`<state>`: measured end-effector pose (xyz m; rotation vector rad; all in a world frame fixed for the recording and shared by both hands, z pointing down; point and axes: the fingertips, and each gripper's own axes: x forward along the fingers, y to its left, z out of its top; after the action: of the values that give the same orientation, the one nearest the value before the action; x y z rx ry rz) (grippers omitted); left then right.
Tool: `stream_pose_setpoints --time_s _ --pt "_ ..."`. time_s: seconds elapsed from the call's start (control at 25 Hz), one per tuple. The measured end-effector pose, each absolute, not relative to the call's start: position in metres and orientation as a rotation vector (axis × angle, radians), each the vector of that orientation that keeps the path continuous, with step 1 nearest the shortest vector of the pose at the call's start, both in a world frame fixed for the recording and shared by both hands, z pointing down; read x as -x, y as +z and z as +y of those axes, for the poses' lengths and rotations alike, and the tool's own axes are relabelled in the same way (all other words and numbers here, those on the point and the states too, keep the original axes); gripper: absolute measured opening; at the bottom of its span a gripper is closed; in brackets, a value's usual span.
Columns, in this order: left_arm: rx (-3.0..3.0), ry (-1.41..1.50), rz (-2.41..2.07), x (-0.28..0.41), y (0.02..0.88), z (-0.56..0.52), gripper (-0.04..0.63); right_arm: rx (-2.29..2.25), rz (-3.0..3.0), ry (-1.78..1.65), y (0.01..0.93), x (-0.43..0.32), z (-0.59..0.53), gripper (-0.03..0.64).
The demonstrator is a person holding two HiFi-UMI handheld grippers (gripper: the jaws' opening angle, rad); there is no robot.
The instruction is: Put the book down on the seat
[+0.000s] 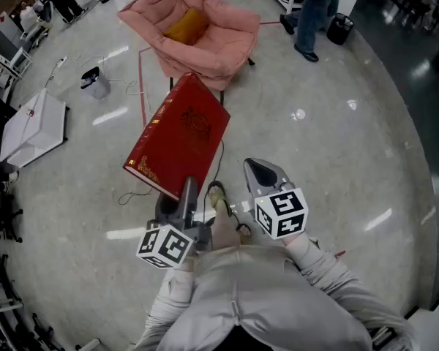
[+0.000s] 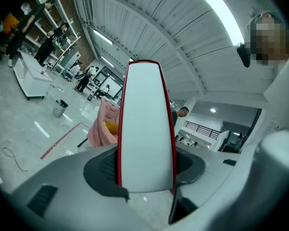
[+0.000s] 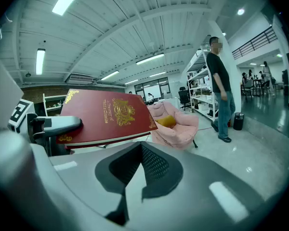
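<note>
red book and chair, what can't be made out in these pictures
Red book: gold cover print too small to read, head view and right gripper view.
Pink chair: left gripper view, the book's page edge covers most of it.
Left tongs: head view, the book hides the lower jaw.
</note>
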<state>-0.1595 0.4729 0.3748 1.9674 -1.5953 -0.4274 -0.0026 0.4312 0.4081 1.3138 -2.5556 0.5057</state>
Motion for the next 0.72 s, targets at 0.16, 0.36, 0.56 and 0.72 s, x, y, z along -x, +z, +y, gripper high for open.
stream_pose_setpoints --time_s 0.16,0.36,0.56,0.72 --pt "-1.970 -0.433 -1.615 0.161 0.373 0.476 0.244 -1.307 -2.562 0.499 0.411 0.002 0.436 -0.002" --pt "-1.967 -0.423 -1.641 0.159 0.371 0.477 0.244 -1.315 -2.571 0.485 0.408 -0.009 0.436 -0.002" --pt "-1.964 -0.432 -1.647 0.155 0.370 0.471 0.244 -1.346 -2.602 0.545 0.404 -0.024 0.430 0.000" --pt "-1.982 -0.423 -1.641 0.150 0.371 0.456 0.244 -1.356 -2.603 0.540 0.404 -0.030 0.421 0.000"
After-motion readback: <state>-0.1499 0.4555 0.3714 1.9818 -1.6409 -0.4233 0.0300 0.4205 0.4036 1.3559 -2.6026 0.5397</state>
